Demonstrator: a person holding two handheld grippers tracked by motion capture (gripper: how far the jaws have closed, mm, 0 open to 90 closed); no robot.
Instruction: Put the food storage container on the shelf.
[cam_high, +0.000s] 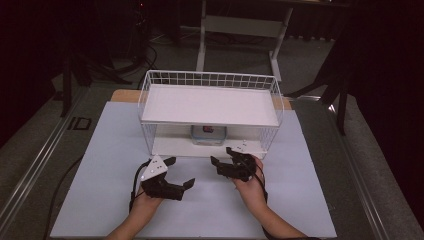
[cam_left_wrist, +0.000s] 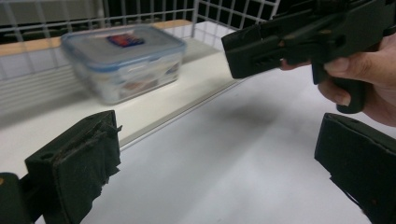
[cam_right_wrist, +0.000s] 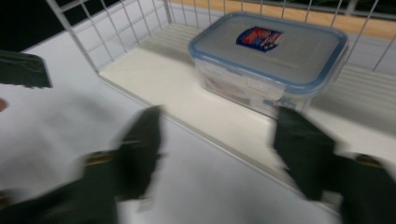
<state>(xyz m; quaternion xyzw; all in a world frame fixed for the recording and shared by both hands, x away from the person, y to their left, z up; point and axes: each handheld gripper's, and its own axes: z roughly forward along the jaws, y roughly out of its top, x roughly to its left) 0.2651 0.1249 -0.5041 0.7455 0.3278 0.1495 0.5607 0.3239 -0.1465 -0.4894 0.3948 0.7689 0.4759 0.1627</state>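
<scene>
Clear plastic food container (cam_right_wrist: 268, 63), blue-rimmed snap lid with a small label, sitting on the lower shelf of the white wire rack (cam_high: 210, 80), toward the back and roughly centred under the upper shelf. Seen also from the left gripper view (cam_left_wrist: 123, 60) and, small, from above (cam_high: 208, 134).

Right gripper (cam_high: 229, 159) just outside the rack's front edge, pointed at the container; jaws spread wide, nothing between them, pads blurred in its own view. Left gripper (cam_high: 176, 172) on the white table sheet (cam_high: 100, 200) beside it, jaws also standing wide apart and empty, well short of the shelf.

Likely light, judging by the thin walls and what little shows inside; contents not clear enough to name. Rigid shell, so no give under the pads, but smooth and probably slippery on the flat sides. Best hold probably across the short width, pads on the two long walls just under the lid rim, where the lip would stop a slide. Lid flaps best avoided: risk of popping open. Low clearance under the upper shelf, so a level pull outward probably called for before any lift.
</scene>
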